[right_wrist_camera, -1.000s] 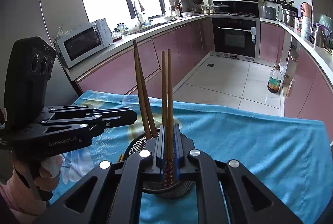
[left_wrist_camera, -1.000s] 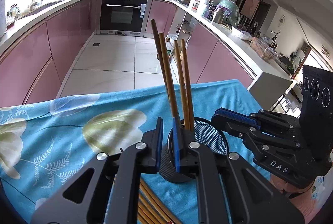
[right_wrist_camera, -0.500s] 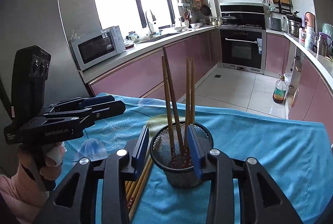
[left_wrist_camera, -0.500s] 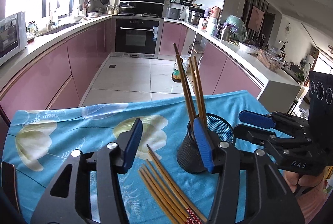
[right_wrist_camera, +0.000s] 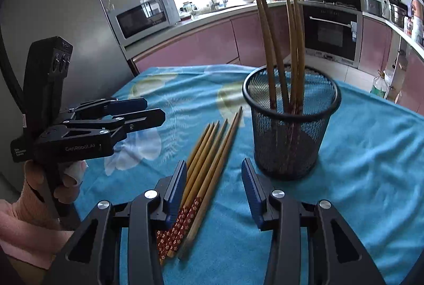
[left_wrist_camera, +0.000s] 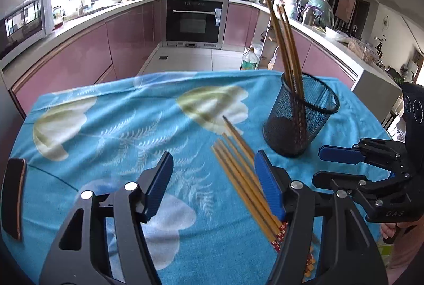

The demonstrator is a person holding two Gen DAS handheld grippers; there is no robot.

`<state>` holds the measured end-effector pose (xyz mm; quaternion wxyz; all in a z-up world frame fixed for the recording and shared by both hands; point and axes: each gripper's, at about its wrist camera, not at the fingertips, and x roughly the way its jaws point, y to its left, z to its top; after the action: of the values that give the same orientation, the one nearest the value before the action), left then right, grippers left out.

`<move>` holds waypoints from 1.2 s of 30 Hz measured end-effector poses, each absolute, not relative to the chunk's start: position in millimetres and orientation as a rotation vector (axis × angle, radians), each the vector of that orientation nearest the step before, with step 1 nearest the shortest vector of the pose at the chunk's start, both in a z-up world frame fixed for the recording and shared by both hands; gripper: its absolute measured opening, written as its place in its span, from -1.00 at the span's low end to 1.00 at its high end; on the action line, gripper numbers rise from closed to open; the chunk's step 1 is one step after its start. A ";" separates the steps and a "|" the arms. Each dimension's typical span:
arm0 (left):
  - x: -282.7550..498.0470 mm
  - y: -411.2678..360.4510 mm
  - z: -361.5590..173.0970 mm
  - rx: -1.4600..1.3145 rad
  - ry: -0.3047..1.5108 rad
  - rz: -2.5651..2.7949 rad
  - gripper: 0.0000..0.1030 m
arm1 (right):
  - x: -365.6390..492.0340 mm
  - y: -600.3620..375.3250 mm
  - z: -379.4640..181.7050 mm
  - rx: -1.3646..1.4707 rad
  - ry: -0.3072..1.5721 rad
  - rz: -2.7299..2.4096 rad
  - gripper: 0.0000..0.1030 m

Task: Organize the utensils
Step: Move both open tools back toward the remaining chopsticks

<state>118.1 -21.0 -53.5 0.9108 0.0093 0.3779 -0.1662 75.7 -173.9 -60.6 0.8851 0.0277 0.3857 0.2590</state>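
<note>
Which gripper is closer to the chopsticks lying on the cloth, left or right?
Right. The right gripper is open directly over the loose chopsticks, straddling their patterned ends. The left gripper is open beside them, mostly over bare cloth.

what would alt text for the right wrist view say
Open right tongs hover over loose chopsticks lying on a blue floral tablecloth, beside a black mesh cup holding more chopsticks upright. The left tongs reach in at left; kitchen behind.

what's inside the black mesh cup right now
Four chopsticks stand upright inside the black mesh cup, leaning on its rim. Their patterned lower ends show dimly through the mesh; the cup's bottom is hidden.
</note>
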 end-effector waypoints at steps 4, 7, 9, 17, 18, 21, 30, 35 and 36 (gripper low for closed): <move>115.4 -21.8 -76.8 0.020 0.831 -0.339 0.23 | 73.4 -165.2 -78.2 0.049 0.848 0.523 -0.20; 112.7 -22.5 -89.1 0.004 0.863 -0.339 0.23 | 72.1 -164.3 -85.4 0.059 0.867 0.510 -0.21; 110.5 -22.7 -96.2 -0.002 0.880 -0.342 0.23 | 71.8 -164.9 -89.6 0.066 0.879 0.506 -0.22; 104.4 -33.1 -103.0 0.014 0.900 -0.357 0.23 | 66.6 -159.6 -97.5 0.033 0.886 0.481 -0.25; 104.0 -34.4 -103.5 0.016 0.902 -0.360 0.23 | 65.6 -158.3 -97.7 0.024 0.884 0.477 -0.26; 102.8 -38.0 -104.3 0.021 0.907 -0.367 0.23 | 65.3 -155.6 -100.5 0.003 0.888 0.462 -0.30; 102.4 -43.3 -108.8 0.032 0.920 -0.377 0.23 | 66.0 -157.0 -102.9 -0.004 0.894 0.432 -0.31; 103.1 -48.1 -111.3 0.056 0.923 -0.372 0.24 | 65.6 -160.1 -102.1 -0.010 0.894 0.407 -0.32; 103.1 -49.5 -111.4 0.063 0.920 -0.370 0.24 | 65.8 -160.0 -102.0 -0.012 0.894 0.407 -0.32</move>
<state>103.1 -49.5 -111.4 0.8790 0.0302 0.4414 -0.1776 65.8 -160.0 -102.0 0.8817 -0.0057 0.4294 0.1955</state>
